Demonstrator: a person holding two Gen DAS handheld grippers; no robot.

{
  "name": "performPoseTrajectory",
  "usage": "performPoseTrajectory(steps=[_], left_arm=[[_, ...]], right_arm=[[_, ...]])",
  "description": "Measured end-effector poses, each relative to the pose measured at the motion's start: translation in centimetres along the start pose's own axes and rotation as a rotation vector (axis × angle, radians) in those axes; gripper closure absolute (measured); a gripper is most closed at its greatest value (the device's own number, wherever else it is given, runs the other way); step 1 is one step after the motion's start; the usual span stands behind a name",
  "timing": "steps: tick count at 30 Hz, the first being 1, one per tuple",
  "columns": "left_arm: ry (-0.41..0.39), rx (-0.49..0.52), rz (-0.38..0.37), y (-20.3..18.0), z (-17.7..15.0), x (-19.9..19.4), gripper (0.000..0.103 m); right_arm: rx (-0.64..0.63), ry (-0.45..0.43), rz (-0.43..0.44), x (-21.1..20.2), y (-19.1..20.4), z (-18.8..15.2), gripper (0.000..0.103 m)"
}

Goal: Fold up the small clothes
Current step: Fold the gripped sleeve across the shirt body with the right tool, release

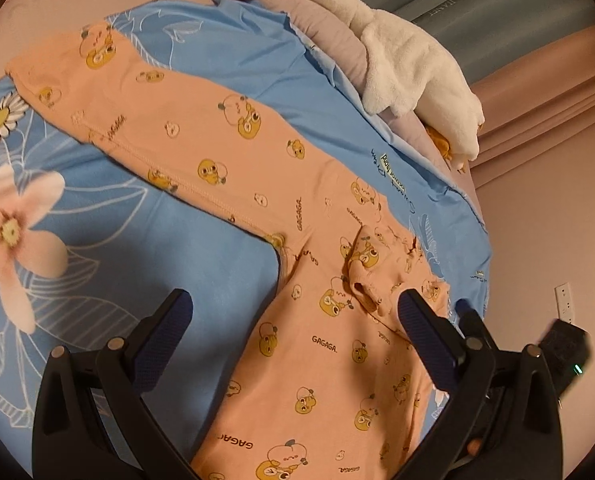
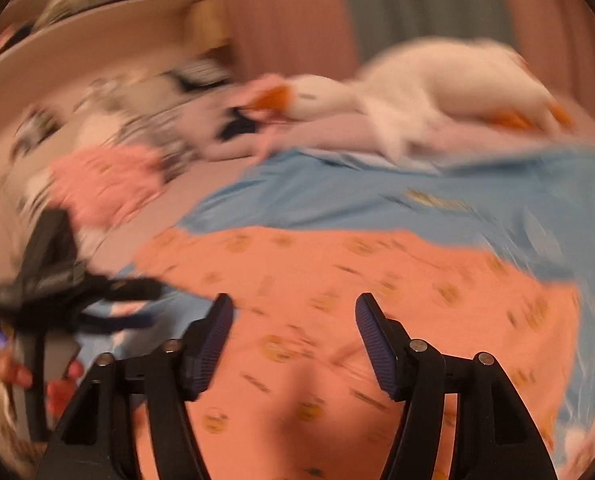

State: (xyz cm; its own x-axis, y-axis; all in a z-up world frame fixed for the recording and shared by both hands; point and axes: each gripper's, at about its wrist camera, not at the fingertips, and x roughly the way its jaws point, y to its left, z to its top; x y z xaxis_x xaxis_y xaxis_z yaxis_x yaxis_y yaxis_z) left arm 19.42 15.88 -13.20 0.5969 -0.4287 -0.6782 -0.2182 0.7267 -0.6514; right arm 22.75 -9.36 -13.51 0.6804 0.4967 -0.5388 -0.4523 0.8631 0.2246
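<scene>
Left gripper: your jaws stand wide with nothing between the pads, hovering over the peach garment.
Peach garment: one piece, printed with yellow cartoon faces and "GAGAGA"; it lies spread on the blue sheet, a long part stretching up to the left, a small bunched fold just beside your left gripper's right finger.
Left view only: the print, the seam lines and the two large flowers on the sheet read sharply; your right gripper shows as a dark shape at the lower right edge.
Plush goose: one, white with an orange beak, lying on the pinkish bedding beyond the sheet.
Right view only: blurred; it shows a heap of patterned and pink clothes at the left.
Right gripper: your jaws stand apart and empty above the garment.
Containers: I cannot make out any.
</scene>
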Motion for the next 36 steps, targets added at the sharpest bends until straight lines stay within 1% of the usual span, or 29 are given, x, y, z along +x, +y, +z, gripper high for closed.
performPoseTrajectory(steps=[2,4,6,8,10,12,13,14,16,17,18,20,23,24,26,27,29,30,31,32,33,34,36], left_arm=[[0.003,0.002,0.002,0.1,-0.2,0.1,0.001],[0.007,0.009,0.006,0.1,-0.4,0.2,0.001],[0.012,0.011,0.01,0.2,-0.5,0.3,0.001],[0.014,0.015,0.006,0.3,-0.6,0.4,0.001],[0.015,0.019,0.0,0.3,-0.7,0.4,0.001],[0.014,0.023,-0.008,0.5,-0.7,0.4,0.001],[0.012,0.021,-0.008,0.7,-0.7,0.3,0.001],[0.01,0.016,-0.011,0.9,-0.7,0.3,0.001],[0.004,-0.002,-0.012,1.7,-0.5,0.2,0.001],[-0.002,-0.014,-0.008,2.2,-0.4,0.2,0.001],[-0.008,-0.025,-0.004,2.6,-0.3,0.1,0.001],[-0.014,-0.048,-0.005,3.4,-0.1,-0.1,0.001],[-0.019,-0.058,0.002,4.0,0.1,-0.5,0.001],[-0.021,-0.06,0.004,4.2,0.2,-0.6,0.001],[-0.026,-0.07,0.005,4.6,0.4,-0.7,0.001],[-0.03,-0.078,0.004,4.8,0.5,-0.8,0.001],[-0.043,-0.099,0.002,5.4,0.8,-0.9,0.001],[-0.049,-0.108,0.0,5.6,1.0,-0.9,0.001],[-0.056,-0.116,0.001,5.9,1.1,-0.9,0.001],[-0.064,-0.124,0.003,6.2,1.2,-0.9,0.001],[-0.072,-0.132,0.003,6.4,1.3,-0.9,0.001],[-0.076,-0.138,0.001,6.6,1.3,-0.9,0.001],[-0.083,-0.158,0.001,7.1,1.3,-0.8,0.001]], right_arm=[[0.194,0.067,0.005,1.3,-3.5,-0.8,0.041],[0.323,0.102,0.022,2.3,-5.4,-1.8,0.044],[0.427,0.134,0.023,3.8,-6.5,-3.0,0.044],[0.461,0.143,0.073,5.2,-6.3,-3.4,0.05],[0.46,0.166,0.073,6.5,-5.2,-3.3,0.051],[0.439,0.21,0.042,7.8,-4.5,-3.0,0.067],[0.425,0.231,0.022,8.6,-4.1,-3.0,0.09],[0.412,0.242,0.018,9.3,-3.4,-2.9,0.096],[0.357,0.229,0.005,9.3,-2.1,-2.1,0.096],[0.309,0.207,0.006,9.1,-0.9,-1.5,0.096],[0.267,0.194,-0.005,8.9,-0.1,-0.9,0.096],[0.152,0.173,-0.039,9.4,2.7,0.6,0.096],[0.043,0.181,-0.07,11.2,5.7,2.2,0.096],[0.015,0.188,-0.076,11.8,6.1,2.4,0.096],[-0.043,0.222,-0.126,13.8,7.2,2.3,0.095],[-0.05,0.233,-0.132,14.2,7.2,2.1,0.091],[-0.037,0.272,-0.087,15.2,7.2,1.9,0.066],[-0.013,0.275,-0.057,15.1,7.0,1.8,0.064],[0.02,0.258,-0.021,14.5,6.9,1.6,0.063],[0.063,0.213,0.036,13.1,6.4,1.3,0.063],[0.093,0.18,0.065,12.2,6.2,1.0,0.062],[0.155,0.123,0.099,10.7,5.5,0.2,0.055],[0.233,0.051,0.175,8.9,4.5,-1.7,0.054]])
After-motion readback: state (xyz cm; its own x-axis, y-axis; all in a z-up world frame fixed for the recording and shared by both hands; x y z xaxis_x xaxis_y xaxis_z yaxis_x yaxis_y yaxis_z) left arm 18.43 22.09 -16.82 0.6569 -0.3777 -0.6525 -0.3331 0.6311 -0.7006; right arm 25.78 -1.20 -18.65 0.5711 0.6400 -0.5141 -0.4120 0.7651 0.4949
